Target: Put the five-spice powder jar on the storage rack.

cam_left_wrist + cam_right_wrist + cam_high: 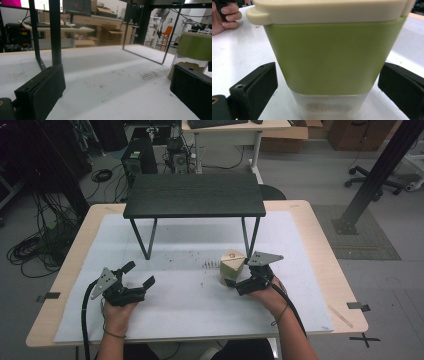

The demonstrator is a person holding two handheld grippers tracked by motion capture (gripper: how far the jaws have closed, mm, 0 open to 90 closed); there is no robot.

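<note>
right gripper: sitting right of centre, jaws spread around the jar, not pressing it | jar: standing upright on the white mat | left gripper: resting lower left, released, holding nothing

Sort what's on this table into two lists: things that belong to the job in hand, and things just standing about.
In the job:
- green container with cream lid, standing upright on the white mat
- right gripper, jaws open on either side of the container, not yet pressing it

Standing about:
- left gripper, jaws open, nothing between them
- black metal stand at the back of the mat
</note>
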